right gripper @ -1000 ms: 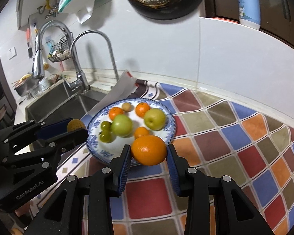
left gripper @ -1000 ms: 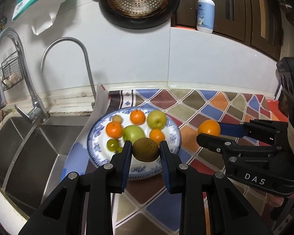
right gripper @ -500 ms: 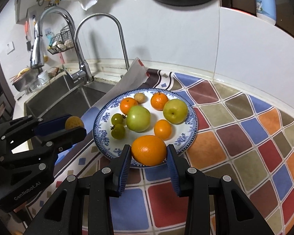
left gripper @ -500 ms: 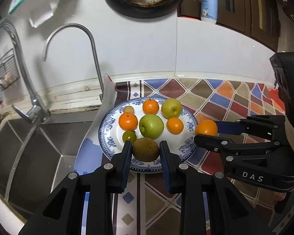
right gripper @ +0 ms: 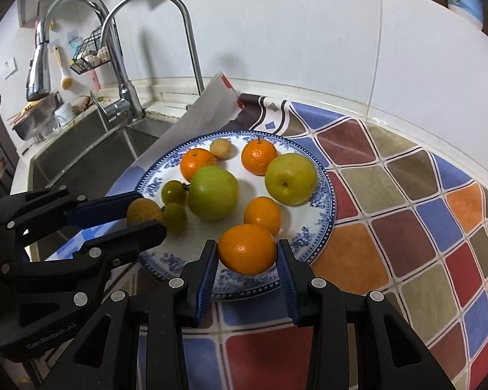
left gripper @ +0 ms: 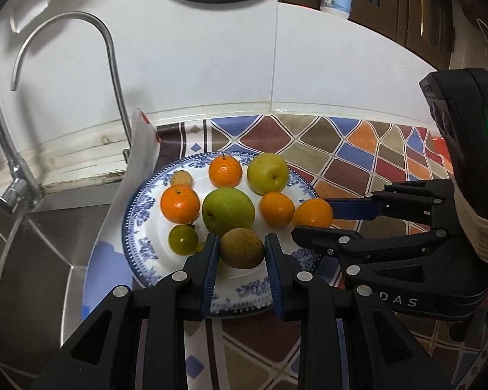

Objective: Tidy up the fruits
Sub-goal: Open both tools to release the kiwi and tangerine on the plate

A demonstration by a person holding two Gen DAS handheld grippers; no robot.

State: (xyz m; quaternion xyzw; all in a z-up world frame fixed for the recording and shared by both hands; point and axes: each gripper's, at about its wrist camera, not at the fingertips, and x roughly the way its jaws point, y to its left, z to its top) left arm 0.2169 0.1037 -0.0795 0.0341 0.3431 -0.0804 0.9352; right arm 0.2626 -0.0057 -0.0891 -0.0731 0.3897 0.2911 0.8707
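Over the plate (left gripper: 140, 214): kiwi (left gripper: 241, 247) between left claw (left gripper: 241, 261) pads.

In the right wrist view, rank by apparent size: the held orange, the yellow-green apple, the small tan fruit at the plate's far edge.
1-2. held orange and yellow-green apple: alike; the orange is nearer, so unranked.
3. small tan fruit.

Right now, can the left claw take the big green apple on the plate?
Probably not: the left claw is shut on a brown fruit, though the apple lies unblocked just ahead.
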